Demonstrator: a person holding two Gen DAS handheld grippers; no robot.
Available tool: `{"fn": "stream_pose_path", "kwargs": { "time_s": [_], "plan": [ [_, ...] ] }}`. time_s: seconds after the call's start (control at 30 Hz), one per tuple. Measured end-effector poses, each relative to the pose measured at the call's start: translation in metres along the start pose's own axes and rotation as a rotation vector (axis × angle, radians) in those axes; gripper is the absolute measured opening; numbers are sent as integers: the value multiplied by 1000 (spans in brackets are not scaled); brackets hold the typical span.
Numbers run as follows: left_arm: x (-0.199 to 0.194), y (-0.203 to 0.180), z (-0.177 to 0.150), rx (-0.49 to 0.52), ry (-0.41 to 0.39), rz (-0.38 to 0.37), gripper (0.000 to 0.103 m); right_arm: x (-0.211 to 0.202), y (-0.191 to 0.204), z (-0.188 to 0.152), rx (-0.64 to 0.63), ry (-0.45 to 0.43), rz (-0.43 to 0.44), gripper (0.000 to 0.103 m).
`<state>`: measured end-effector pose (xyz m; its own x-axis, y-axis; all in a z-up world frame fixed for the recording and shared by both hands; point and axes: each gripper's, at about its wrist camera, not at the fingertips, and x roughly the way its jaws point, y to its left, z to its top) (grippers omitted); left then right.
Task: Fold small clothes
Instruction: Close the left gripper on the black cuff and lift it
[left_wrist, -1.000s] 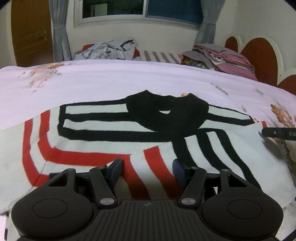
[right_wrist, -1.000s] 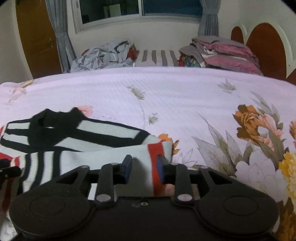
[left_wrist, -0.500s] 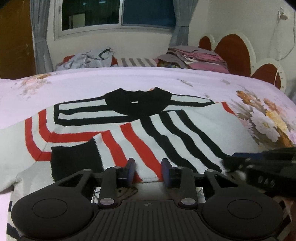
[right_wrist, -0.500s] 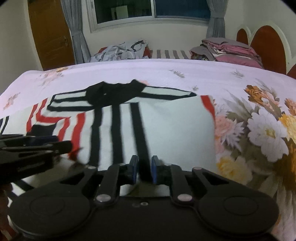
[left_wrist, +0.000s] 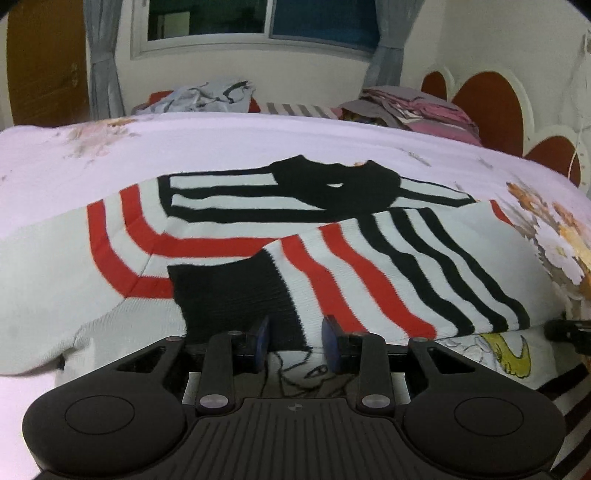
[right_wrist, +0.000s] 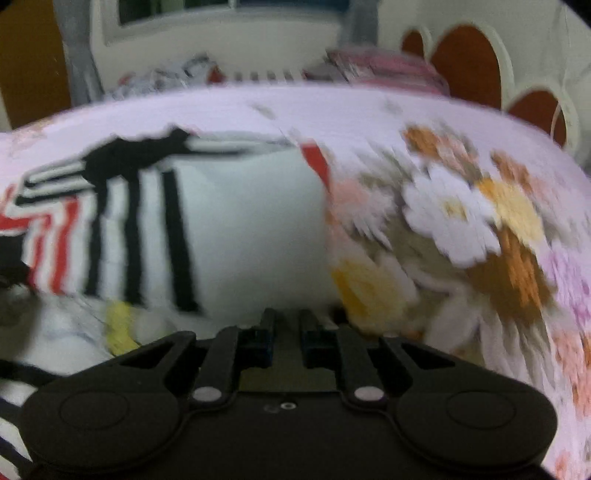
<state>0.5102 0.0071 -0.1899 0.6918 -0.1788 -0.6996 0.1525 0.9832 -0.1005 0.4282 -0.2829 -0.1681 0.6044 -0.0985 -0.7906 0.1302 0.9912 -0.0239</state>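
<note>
The striped sweater (left_wrist: 258, 236) lies on the bed (left_wrist: 221, 140), its sleeve (left_wrist: 332, 273) folded across. My left gripper (left_wrist: 295, 341) is parted, empty; my right gripper (right_wrist: 286, 338), blurred, seems slightly parted. Next, I judge, fold the other side.

Home bedroom: bed (left_wrist: 229, 147) with floral pink cover, scalloped headboard (left_wrist: 484, 107), curtained window (left_wrist: 258, 22), clothes piles (left_wrist: 413, 110) at far edge.
</note>
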Motion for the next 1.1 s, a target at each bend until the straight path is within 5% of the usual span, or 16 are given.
{"fn": "stream_pose_path", "kwargs": {
  "time_s": [0.23, 0.37, 0.6, 0.67, 0.73, 0.77, 0.9, 1.0, 1.1],
  "plan": [
    [3, -8, 3, 4, 7, 41, 33, -24, -3, 13, -6, -160, 61, 15],
    [3, -15, 2, 30, 8, 71, 33, 10, -11, 16, -26, -33, 61, 9],
    [2, -20, 6, 36, 20, 111, 33, 13, -12, 20, -47, -33, 86, 9],
    [-6, -17, 6, 25, 11, 140, 33, 4, -14, 20, -9, -51, 112, 18],
    [-17, -6, 2, -3, -5, 155, 33, -7, -16, 21, 27, -83, 126, 49],
    [-21, 2, 1, -17, -9, 164, 33, -13, -13, 20, 15, -101, 109, 56],
    [-50, 60, -13, -140, -60, 224, 33, -27, -5, 22, 14, -129, 130, 45],
    [-74, 121, -30, -285, -103, 248, 33, -35, 8, 23, 26, -151, 148, 20],
    [-97, 179, -47, -367, -131, 303, 6, -36, 26, 22, 63, -141, 174, 14]
  ]
}}
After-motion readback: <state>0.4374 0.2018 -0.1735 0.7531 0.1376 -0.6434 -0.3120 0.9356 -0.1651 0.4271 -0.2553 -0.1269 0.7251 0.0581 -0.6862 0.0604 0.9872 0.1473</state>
